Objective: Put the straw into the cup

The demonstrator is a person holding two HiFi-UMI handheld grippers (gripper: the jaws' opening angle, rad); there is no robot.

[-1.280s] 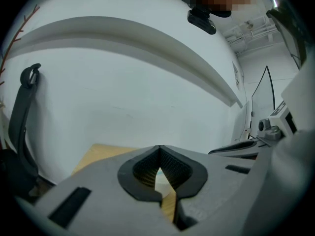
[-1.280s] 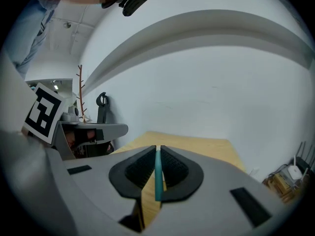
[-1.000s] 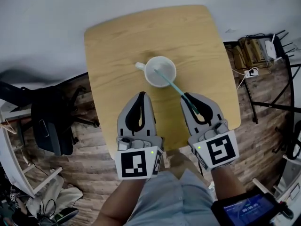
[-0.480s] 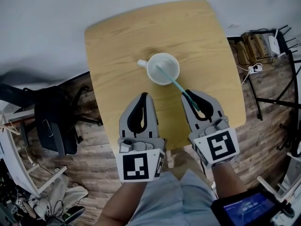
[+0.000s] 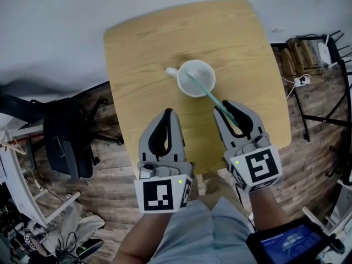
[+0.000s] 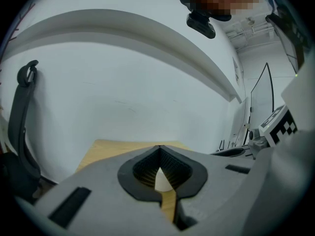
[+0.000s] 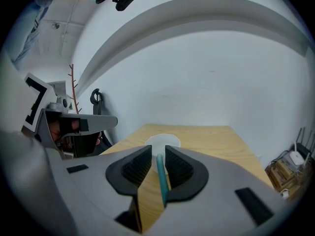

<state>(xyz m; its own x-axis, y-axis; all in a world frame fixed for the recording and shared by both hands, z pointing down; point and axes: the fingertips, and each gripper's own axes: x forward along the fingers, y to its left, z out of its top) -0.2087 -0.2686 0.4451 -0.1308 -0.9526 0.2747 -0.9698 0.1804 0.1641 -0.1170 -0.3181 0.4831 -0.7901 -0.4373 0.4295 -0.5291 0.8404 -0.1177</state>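
Note:
A white cup (image 5: 196, 78) with a small handle stands in the middle of the round-cornered wooden table (image 5: 148, 43). A teal straw (image 5: 208, 94) leans out of it, one end inside the cup, the other running back between the fingers of my right gripper (image 5: 230, 106). In the right gripper view the straw (image 7: 160, 178) lies in the gap between the pads, which stand apart from it; the jaws have just been opening, so this gripper (image 7: 157, 151) is open. My left gripper (image 5: 166, 113) hovers beside it, left of the cup, shut and empty, its tips meeting (image 6: 158, 147).
A black office chair (image 5: 63, 142) stands on the plank floor left of the table. Cables, a power strip and a router (image 5: 308, 51) lie at the right. The table's near edge runs just under both grippers.
The right gripper's jaws have spread apart around the straw, which stays leaning in the cup. Both hands have stayed in place.

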